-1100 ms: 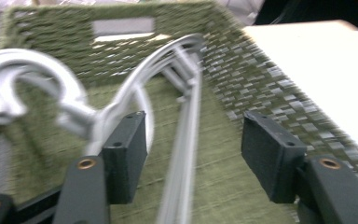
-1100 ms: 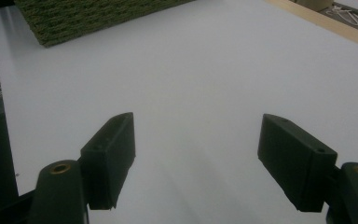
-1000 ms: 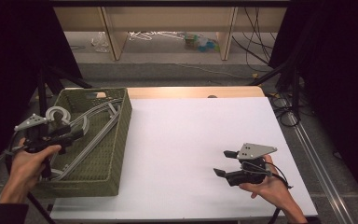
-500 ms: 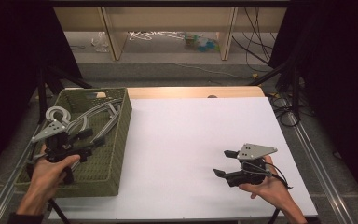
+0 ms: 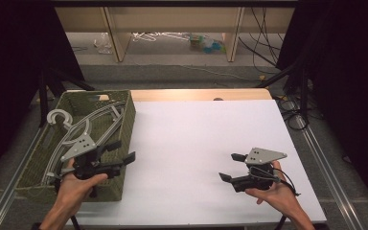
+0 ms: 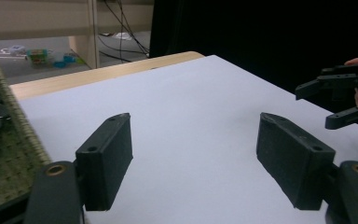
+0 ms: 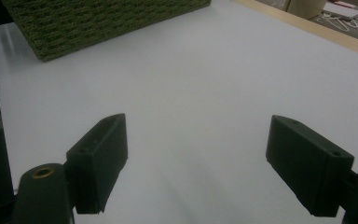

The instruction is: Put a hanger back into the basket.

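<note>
Nearest to me, the person's two hands are coming in over the front edge of the white table (image 5: 196, 143). The left gripper (image 5: 123, 152) is hovering at the right wall of the green woven basket (image 5: 124, 115), near its front corner, and is pointing toward the middle of the table; its jaws have just been opening and are standing wide apart, with nothing between them. In the left gripper view the bare white surface is lying between the two black pads (image 6: 105, 161). The right gripper (image 5: 232, 166) is resting low over the right front part of the table, well apart from the basket, and its jaws have also just been opening wide on nothing. Farther back, grey plastic hangers (image 5: 84, 127) are lying inside the basket, one hook (image 5: 57, 116) curling at the far left. Beyond the table, a wooden shelf (image 5: 172, 24) is standing.
</note>
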The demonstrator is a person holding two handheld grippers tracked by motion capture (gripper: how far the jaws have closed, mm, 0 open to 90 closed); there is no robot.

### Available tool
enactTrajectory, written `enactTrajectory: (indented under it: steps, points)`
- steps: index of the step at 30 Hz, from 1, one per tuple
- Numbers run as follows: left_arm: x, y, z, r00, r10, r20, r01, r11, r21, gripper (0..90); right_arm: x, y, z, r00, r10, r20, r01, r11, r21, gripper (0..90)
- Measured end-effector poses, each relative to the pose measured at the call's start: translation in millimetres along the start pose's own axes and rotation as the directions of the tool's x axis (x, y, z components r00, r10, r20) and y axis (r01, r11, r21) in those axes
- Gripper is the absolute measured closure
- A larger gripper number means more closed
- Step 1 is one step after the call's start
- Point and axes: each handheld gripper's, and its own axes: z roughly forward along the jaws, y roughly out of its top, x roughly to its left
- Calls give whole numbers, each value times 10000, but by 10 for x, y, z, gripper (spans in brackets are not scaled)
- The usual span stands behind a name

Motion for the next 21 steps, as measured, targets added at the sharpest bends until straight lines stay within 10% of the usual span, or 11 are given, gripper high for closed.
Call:
enactTrajectory:
  steps: [21]
  points:
    - [-475, -415, 206, 9929, 664, 990, -667, 9978, -4, 241, 212, -8, -83, 9999, 85, 124, -76, 9976, -685, 210]
